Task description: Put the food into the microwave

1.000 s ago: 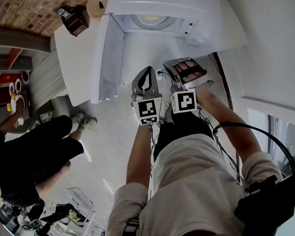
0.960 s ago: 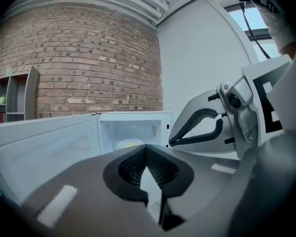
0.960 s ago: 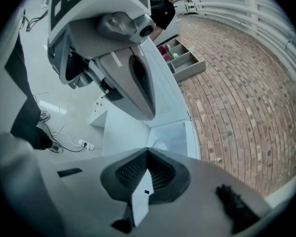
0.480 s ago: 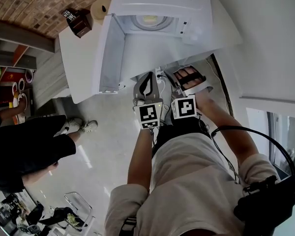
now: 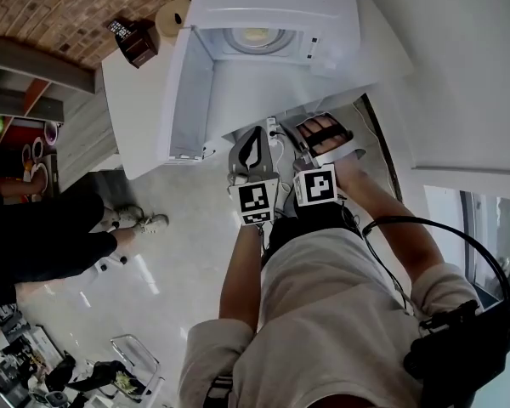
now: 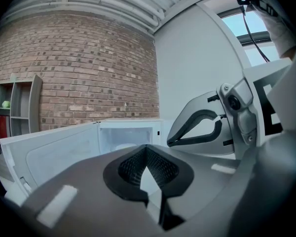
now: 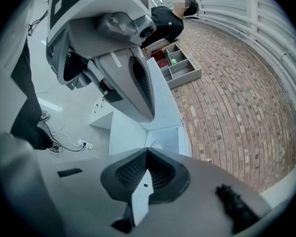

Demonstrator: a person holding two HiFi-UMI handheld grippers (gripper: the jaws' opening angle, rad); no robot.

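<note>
Both grippers shut and empty before the open microwave.

The microwave [image 5: 272, 7] stands on a white counter [image 5: 132, 83], with its door [image 5: 191, 100] swung wide to the left. Inside the microwave lies a round plate [image 5: 257, 36] with a yellowish patch at its middle (too small to say for sure that this is the food). The left gripper [image 6: 147, 147] and right gripper [image 7: 147, 151] are held side by side just in front of the microwave's open mouth, close to the person's chest. Each has its jaws closed tip to tip with nothing between them. Left of the microwave, on the counter, stand a brown box [image 5: 134, 39] and a pale roll [image 5: 174, 11]. Another person [image 5: 42, 245] in black is well off to the microwave's left.
</note>
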